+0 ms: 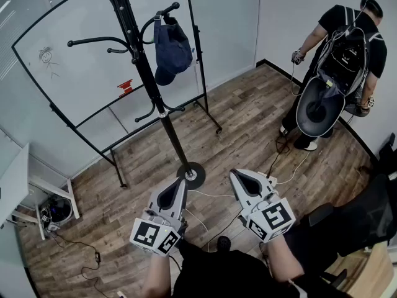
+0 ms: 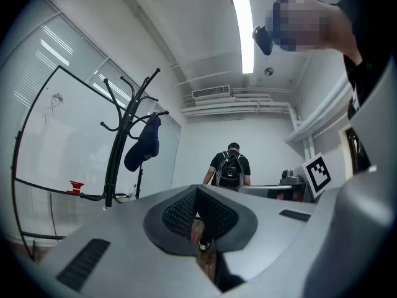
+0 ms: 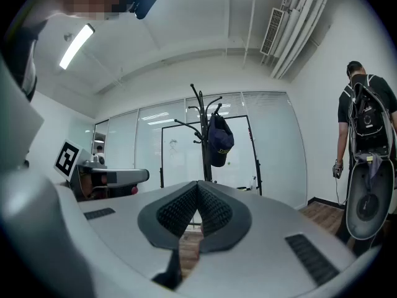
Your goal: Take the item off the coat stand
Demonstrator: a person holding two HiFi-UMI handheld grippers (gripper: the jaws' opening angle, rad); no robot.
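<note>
— Head view first. Where's the cap [image 1: 170, 48]?

— On an upper hook of the stand [image 1: 152, 98], in front of the whiteboard [image 1: 80, 54]. It hangs from its top edge with its long axis running down and what looks like the brim end lowest.

— And the grippers?

— Both low in the frame, well apart from the cap. The left gripper [image 1: 183, 180] and right gripper [image 1: 236, 176] point towards the stand's base, side by side. A person [image 1: 347, 48] stands off to the right on the wood floor [image 1: 248, 110].

— Left gripper view?

— Jaws clenched, pads meeting at the tip, nothing between them. The cap [image 2: 142, 146] is up to the left on the stand [image 2: 118, 160], hanging lengthwise downward and leaning a little, its lower end swung left. The person [image 2: 231, 166] is straight ahead, back turned.

— Right gripper view?

— Same story: jaws pressed together and empty. The cap [image 3: 219, 140] hangs just right of the pole [image 3: 203, 148], above the jaw tips and far beyond them, long axis upright, rounded end down. The person [image 3: 366, 141] is at the right edge.
</note>
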